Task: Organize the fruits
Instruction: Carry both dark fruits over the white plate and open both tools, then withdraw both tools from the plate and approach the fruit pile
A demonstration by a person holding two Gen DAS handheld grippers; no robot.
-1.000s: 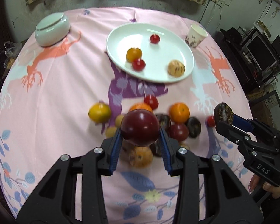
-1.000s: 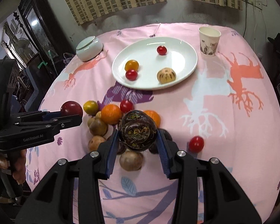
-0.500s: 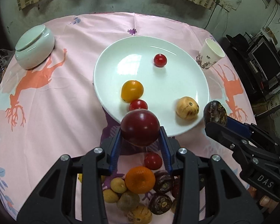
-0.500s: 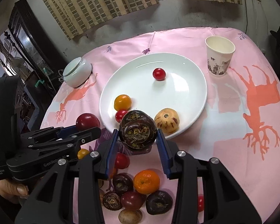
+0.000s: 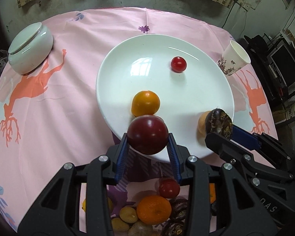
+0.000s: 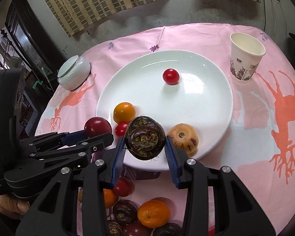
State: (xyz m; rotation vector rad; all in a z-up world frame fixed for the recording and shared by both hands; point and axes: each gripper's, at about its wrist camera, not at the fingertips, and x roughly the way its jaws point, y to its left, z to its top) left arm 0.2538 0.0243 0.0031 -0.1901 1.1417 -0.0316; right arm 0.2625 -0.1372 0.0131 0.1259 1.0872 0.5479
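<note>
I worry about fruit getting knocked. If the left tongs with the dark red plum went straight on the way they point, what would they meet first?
Probably the near rim of the white round plate, then the small red tomato, hidden behind the dark red plum, beside the orange-yellow tomato. Depth is unclear.

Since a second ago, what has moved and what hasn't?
Both grippers carried their fruit from above the loose pile to the white plate's near rim: the left gripper with its dark red plum, the right gripper with its dark water chestnut. Grips unchanged; the plate's fruits stayed put.
</note>
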